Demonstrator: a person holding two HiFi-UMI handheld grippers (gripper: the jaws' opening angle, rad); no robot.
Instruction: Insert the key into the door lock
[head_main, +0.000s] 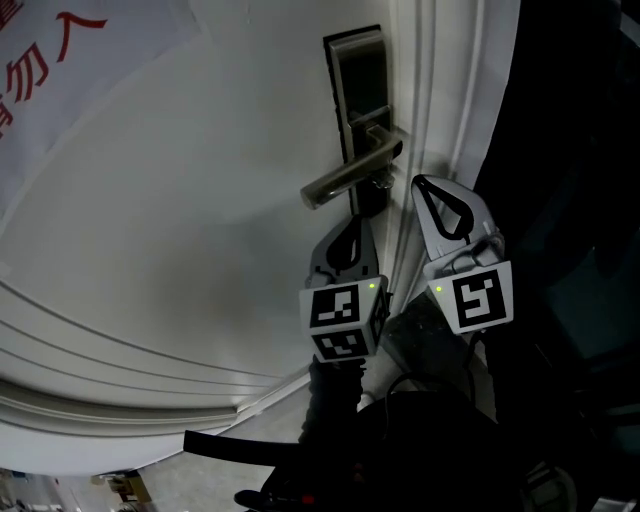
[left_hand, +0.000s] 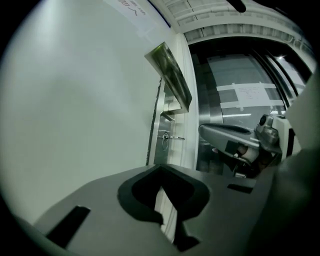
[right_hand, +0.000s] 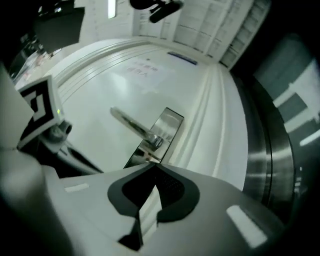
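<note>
Both tongs are hovering close under the lever handle (head_main: 345, 178) of the white door (head_main: 170, 220). The placing makes sense, since the keyway is sitting just below the lever on the lock plate (head_main: 358, 80) and any work on the key has to happen there. The left gripper (head_main: 362, 218) is pointing its tips up at the underside of the lever. Its jaws are pressing together with nothing between them, and only the door edge is showing through the hollow behind the tips. The right gripper (head_main: 420, 185) is lying just beside it, on the door-frame side, its jaws likewise meeting at the tips and carrying nothing. So neither tong is holding the key. In the left gripper view a thin bright piece, probably the key (left_hand: 175, 138) though it is too small to be sure, is sticking out of a round lock cylinder (left_hand: 164, 139), ahead of the closed jaws and apart from them. Its long axis is running square to the door face and roughly level in that view, with the inner end pointing into the cylinder and the free end pointing out away from the door. On that reading the insertion is looking already made, and the grippers are idling beside the lock rather than working it.
</note>
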